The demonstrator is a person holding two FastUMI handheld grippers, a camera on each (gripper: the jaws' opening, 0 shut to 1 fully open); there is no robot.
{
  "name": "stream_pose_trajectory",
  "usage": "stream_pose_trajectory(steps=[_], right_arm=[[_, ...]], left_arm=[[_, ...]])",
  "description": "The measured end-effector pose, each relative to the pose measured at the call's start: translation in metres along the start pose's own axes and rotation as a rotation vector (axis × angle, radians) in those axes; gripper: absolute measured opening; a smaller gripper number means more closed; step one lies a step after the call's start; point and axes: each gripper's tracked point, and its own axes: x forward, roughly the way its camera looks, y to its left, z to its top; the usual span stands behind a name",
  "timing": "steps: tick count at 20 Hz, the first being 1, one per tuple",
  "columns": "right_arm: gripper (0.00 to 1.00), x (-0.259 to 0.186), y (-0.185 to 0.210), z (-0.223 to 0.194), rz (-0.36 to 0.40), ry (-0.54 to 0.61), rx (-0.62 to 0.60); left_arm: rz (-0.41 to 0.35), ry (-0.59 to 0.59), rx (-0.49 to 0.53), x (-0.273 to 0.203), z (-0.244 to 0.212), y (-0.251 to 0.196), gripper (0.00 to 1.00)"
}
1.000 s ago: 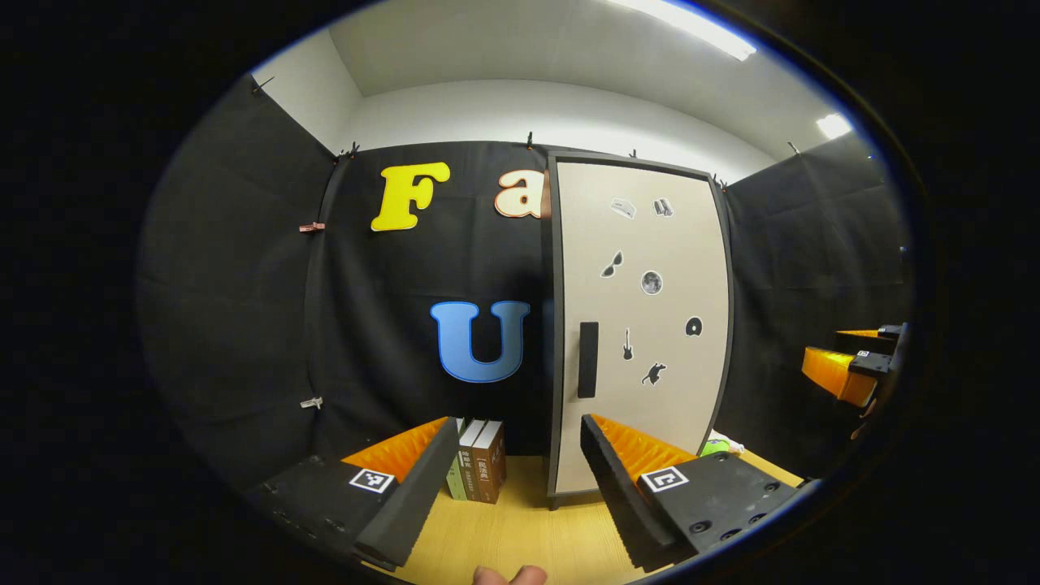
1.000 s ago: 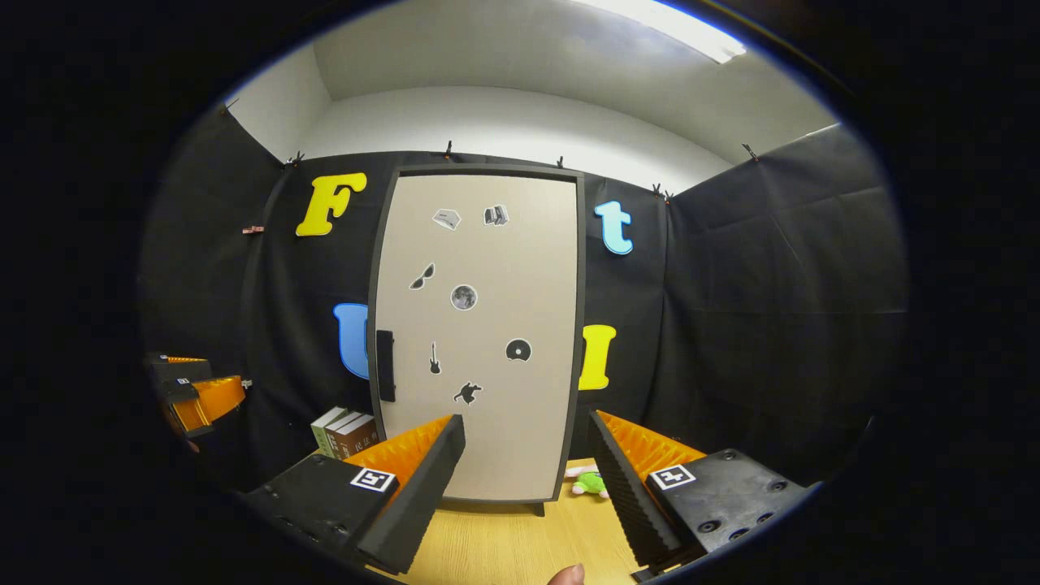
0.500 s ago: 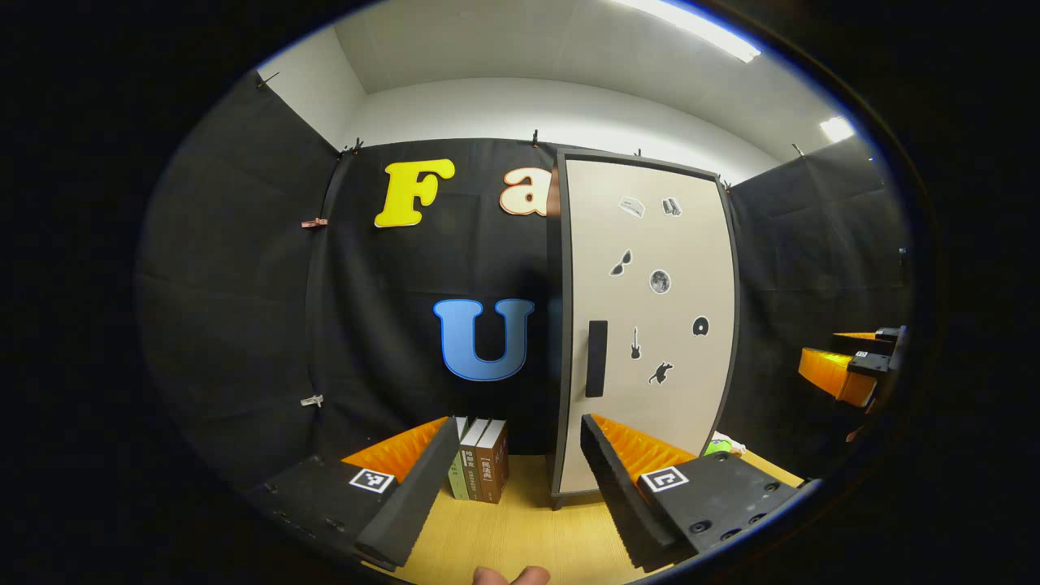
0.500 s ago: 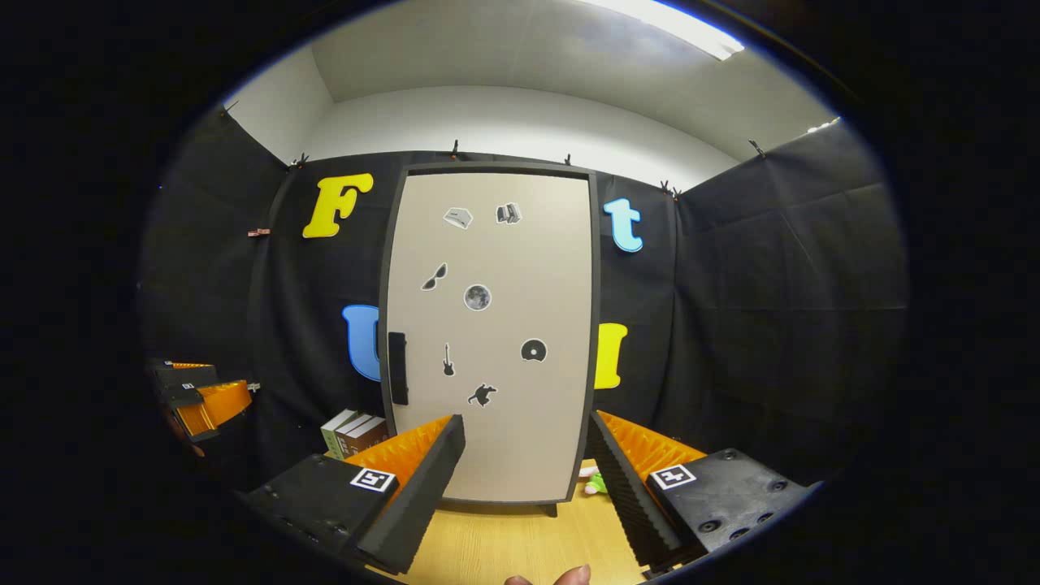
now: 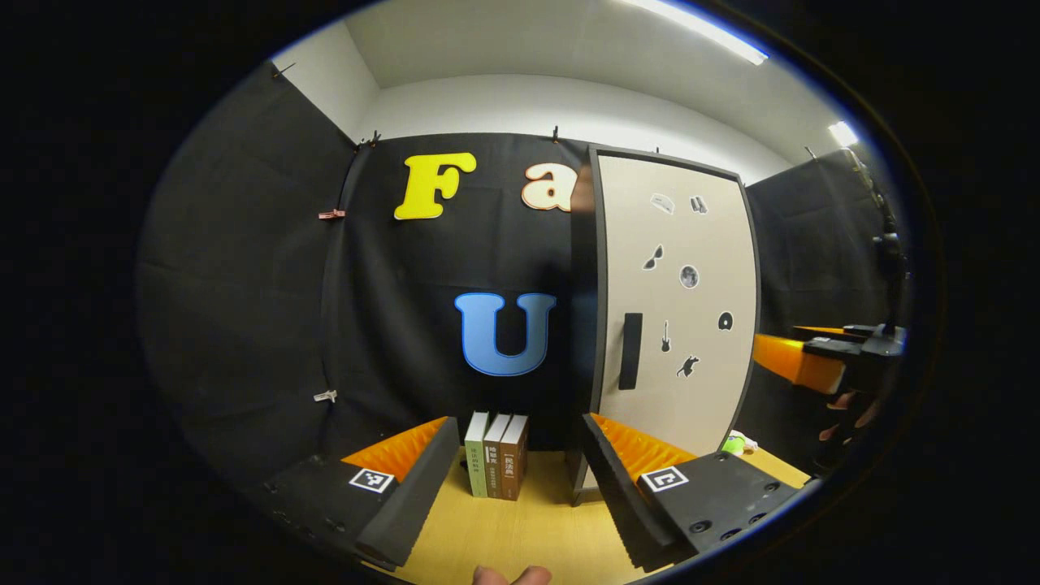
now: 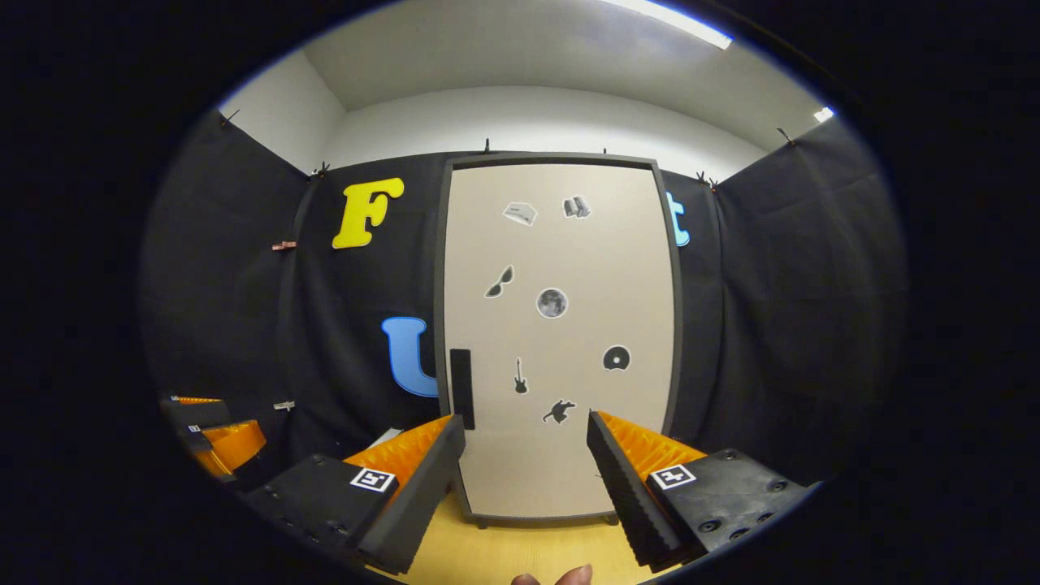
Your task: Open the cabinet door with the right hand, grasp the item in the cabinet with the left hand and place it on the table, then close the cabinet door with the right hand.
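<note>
Two claws, jaws apart, grip nothing: the right gripper (image 6: 524, 455) faces the closed cabinet door (image 6: 561, 341), its handle (image 6: 461, 388) ahead-left; the left gripper (image 5: 516, 459) faces three books (image 5: 497, 465).

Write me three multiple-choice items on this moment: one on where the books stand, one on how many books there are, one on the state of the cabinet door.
1. Seen from the left gripper view, the books stand
A. left of the cabinet
B. on top of the cabinet
C. inside the cabinet

2. How many books stand there?
A. one
B. three
C. six

3. The cabinet door is
A. wide open
B. taken off
C. shut

Answers: 1 A, they stand upright on the table beside the cabinet's left edge. 2 B, three spines show side by side. 3 C, the door lies flat in its frame, its handle untouched, with the right gripper open before it.
</note>
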Motion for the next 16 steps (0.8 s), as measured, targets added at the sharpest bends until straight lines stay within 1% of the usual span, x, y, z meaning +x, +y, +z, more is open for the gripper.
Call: stream_pose_trajectory(steps=[3,6,13,14,15,16], right_arm=[[0.98,0.028,0.025,-0.007,0.015,-0.006,-0.008],[0.98,0.062,0.043,-0.022,0.015,0.006,-0.031],[0.98,0.148,0.055,-0.053,-0.023,0.065,0.03],[0.96,0.159,0.057,-0.056,-0.024,0.067,0.038],[0.91,0.169,0.062,-0.057,-0.017,0.062,0.041],[0.89,0.178,0.066,-0.06,-0.015,0.058,0.033]], left_arm=[[0.018,0.001,0.008,0.0,-0.003,0.015,0.94],[0.023,0.022,-0.011,0.001,-0.011,0.024,0.95],[0.029,0.051,-0.02,0.002,-0.025,0.039,0.95],[0.029,0.056,-0.025,0.002,-0.026,0.041,0.95],[0.03,0.059,-0.028,0.003,-0.029,0.042,0.94],[0.032,0.061,-0.031,0.003,-0.03,0.045,0.95]])
